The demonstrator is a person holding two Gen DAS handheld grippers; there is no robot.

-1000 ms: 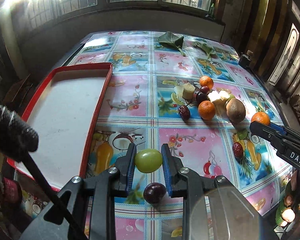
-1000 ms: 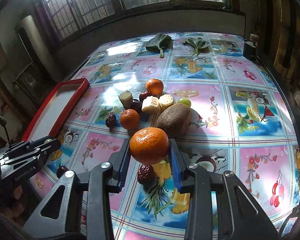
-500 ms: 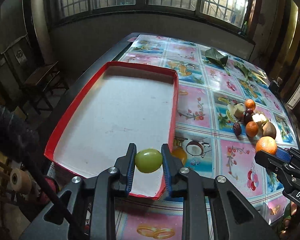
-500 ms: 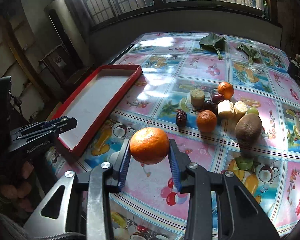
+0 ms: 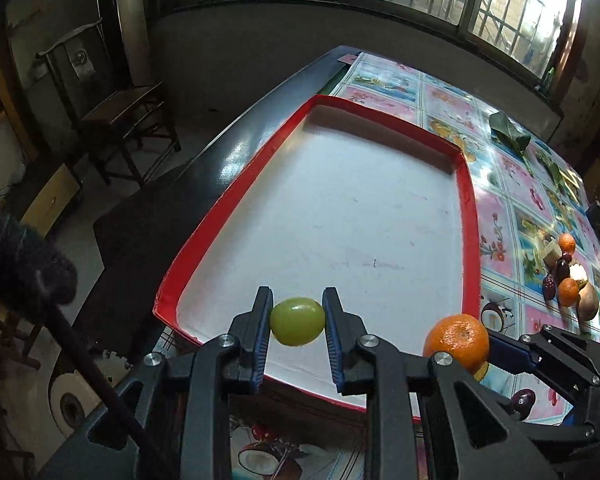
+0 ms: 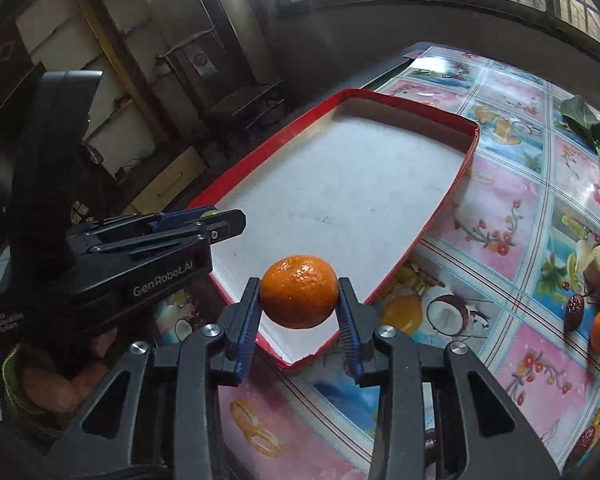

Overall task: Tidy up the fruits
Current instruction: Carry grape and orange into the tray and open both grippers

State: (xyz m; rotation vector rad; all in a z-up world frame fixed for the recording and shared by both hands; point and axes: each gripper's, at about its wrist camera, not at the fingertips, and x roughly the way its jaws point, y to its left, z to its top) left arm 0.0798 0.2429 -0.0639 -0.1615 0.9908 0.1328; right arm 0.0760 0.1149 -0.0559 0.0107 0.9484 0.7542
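Observation:
My left gripper (image 5: 297, 322) is shut on a green grape (image 5: 297, 321) and holds it above the near end of the red-rimmed white tray (image 5: 470, 216). My right gripper (image 6: 299, 294) is shut on an orange mandarin (image 6: 299, 291) and holds it above the tray's near corner (image 6: 432, 224). In the left wrist view the mandarin (image 5: 456, 340) and the right gripper's black fingers (image 5: 556, 350) show at the lower right. In the right wrist view the left gripper (image 6: 220, 226) shows at the left, over the tray's near edge. The tray holds no fruit.
A pile of fruit lies on the flowered tablecloth to the right: mandarins (image 5: 568, 291), a kiwi (image 5: 588, 307), dark dates (image 6: 574, 312) and pale pieces. A dark fruit (image 5: 522, 398) lies near the front edge. Green leaves (image 5: 508, 136) lie far back. A wooden chair (image 5: 128, 120) stands left of the table.
Both grippers have swung left from the fruit pile to the tray, carrying the grape and the mandarin. The tray now fills the middle of both views.

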